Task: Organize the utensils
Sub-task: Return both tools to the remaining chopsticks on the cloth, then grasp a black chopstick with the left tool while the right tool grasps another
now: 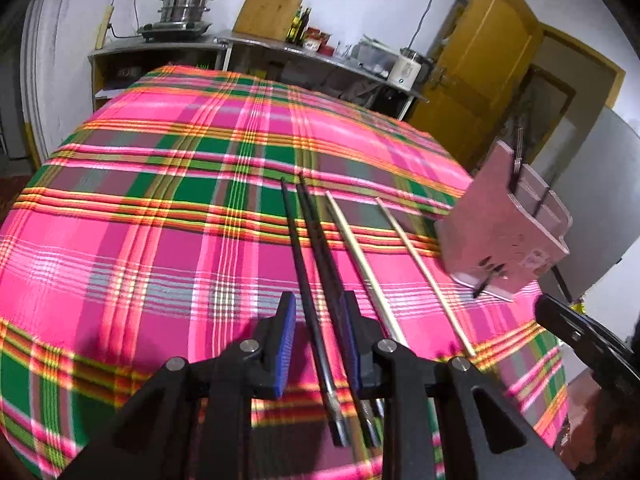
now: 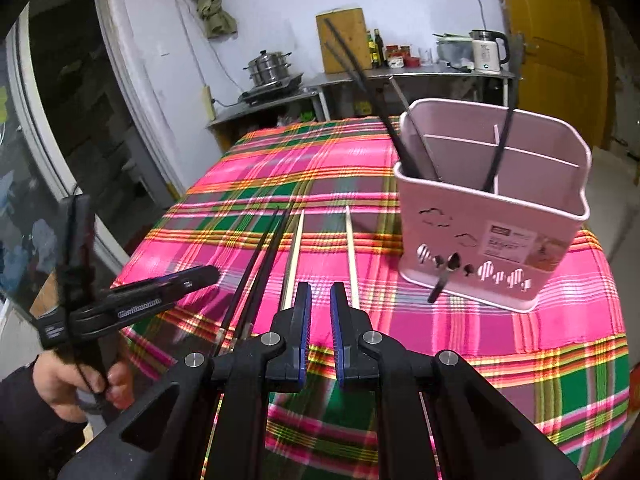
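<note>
My left gripper (image 1: 318,344), pads parted around black chopsticks (image 1: 308,264); my right gripper (image 2: 320,336) slightly spread, empty, beside pink utensil holder (image 2: 492,224).

Left wrist camera sits low, close over the plaid tablecloth (image 1: 160,240), tilted down along its gripper toward the far kitchen counter (image 1: 280,46). Right wrist camera rides a bit farther back, same heading. Both share the cloth, the chopsticks (image 1: 316,264) and the pink holder (image 2: 492,216).
</note>
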Motion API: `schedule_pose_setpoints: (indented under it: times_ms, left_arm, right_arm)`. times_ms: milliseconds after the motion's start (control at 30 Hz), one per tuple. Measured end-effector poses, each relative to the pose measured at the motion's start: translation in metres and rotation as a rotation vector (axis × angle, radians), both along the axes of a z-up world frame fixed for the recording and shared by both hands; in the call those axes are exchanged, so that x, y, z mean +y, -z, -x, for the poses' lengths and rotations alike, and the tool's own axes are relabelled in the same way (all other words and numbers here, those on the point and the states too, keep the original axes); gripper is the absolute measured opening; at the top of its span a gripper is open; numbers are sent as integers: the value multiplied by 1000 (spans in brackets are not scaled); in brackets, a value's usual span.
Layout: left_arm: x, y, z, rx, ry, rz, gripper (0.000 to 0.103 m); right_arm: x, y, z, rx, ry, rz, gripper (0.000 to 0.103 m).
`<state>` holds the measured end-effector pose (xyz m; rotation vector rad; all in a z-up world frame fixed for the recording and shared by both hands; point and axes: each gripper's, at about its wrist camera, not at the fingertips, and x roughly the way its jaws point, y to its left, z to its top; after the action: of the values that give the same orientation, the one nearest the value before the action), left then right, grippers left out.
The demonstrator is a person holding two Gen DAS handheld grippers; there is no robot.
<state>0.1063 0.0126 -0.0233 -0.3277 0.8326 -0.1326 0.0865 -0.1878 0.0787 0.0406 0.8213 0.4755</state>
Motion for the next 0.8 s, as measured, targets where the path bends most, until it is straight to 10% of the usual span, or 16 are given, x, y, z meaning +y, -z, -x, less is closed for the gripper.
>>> schedule_pose_setpoints:
  times_ms: [800]
  left_arm:
    - [21, 26, -20, 35, -68, -92, 8]
  right_arm:
    - [54, 35, -41, 84, -97, 11, 10]
